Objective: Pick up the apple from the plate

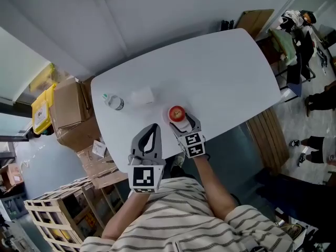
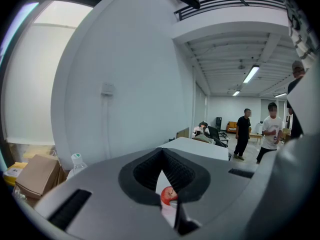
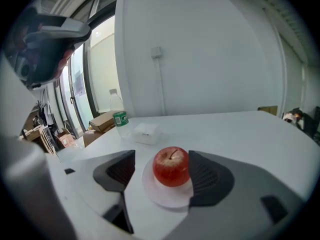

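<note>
A red apple (image 1: 177,113) (image 3: 171,166) sits on a small white plate (image 3: 165,196) near the front edge of the white table (image 1: 220,72). My right gripper (image 1: 180,121) (image 3: 162,159) is open around it. The right pad stands close beside the apple and the left pad is well clear of it. To the left and nearer the person, my left gripper (image 1: 154,126) (image 2: 162,151) is held level with its fingertips together and nothing between them. The apple (image 2: 168,196) shows through the gap below those tips in the left gripper view.
A clear water bottle (image 1: 113,102) (image 3: 118,119) and a small white box (image 1: 142,95) (image 3: 146,132) stand behind the apple. Cardboard boxes (image 1: 68,109) and a wooden crate (image 1: 52,214) lie left of the table. People (image 2: 245,131) stand far across the room.
</note>
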